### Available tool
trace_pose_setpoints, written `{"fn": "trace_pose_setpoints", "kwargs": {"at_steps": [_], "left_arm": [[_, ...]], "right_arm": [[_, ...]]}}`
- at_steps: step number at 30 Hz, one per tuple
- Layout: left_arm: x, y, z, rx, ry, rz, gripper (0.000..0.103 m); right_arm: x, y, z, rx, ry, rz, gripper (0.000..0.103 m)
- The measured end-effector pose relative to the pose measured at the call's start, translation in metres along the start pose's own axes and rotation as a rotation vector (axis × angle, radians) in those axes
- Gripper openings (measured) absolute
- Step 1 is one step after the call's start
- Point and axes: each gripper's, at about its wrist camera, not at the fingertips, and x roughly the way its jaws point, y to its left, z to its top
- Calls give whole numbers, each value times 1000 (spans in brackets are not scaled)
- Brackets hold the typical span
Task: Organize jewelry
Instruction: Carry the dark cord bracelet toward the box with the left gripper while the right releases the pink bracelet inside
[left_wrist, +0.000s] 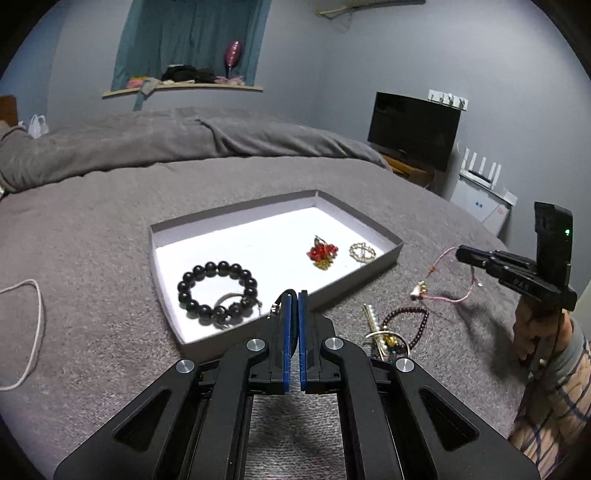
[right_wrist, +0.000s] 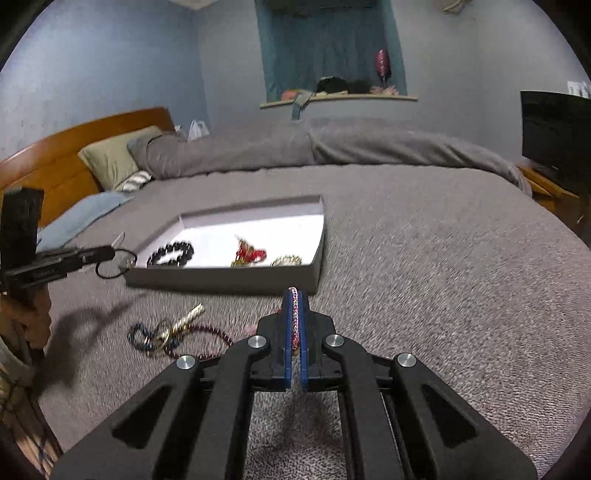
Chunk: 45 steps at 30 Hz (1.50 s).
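Observation:
A shallow grey tray with a white floor lies on the bed; it also shows in the right wrist view. In it lie a black bead bracelet, a red bead ornament and a gold ring brooch. My left gripper is shut on a thin black cord with a small charm, held just above the tray's near edge. My right gripper is shut on a pink woven cord bracelet that hangs from it above the blanket. A pile of loose jewelry lies beside the tray.
The grey blanket covers the bed. A white cord lies at the left. A dark television on a wooden stand and white boxes stand beyond the bed's right edge. Pillows and a wooden headboard are at the far left.

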Motion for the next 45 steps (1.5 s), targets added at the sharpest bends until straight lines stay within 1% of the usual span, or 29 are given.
{"fn": "trace_pose_setpoints", "kwargs": {"at_steps": [5, 10, 18, 25, 31, 34, 39, 42, 45], "left_arm": [[1, 3, 4, -8, -9, 23, 4], [7, 3, 7, 2, -9, 73, 4], [12, 3, 10, 5, -3, 99, 4], [15, 4, 18, -5, -21, 111, 4], [18, 12, 29, -37, -41, 102, 4], [18, 17, 34, -60, -57, 85, 4], [20, 23, 35, -74, -54, 91, 4], [15, 33, 35, -106, -62, 102, 4], [13, 47, 36, -146, -66, 111, 4]], "right_arm": [[-3, -1, 6, 20, -37, -2, 3], [-6, 5, 12, 24, -70, 6, 3], [-3, 14, 19, 26, -93, 24, 3], [0, 25, 30, 17, -109, 58, 3], [17, 37, 57, 21, -130, 102, 3], [30, 45, 69, 14, -129, 120, 3], [49, 58, 76, -3, -117, 141, 3], [54, 58, 78, -10, -119, 125, 3], [62, 48, 80, 12, -104, 97, 3]]}}
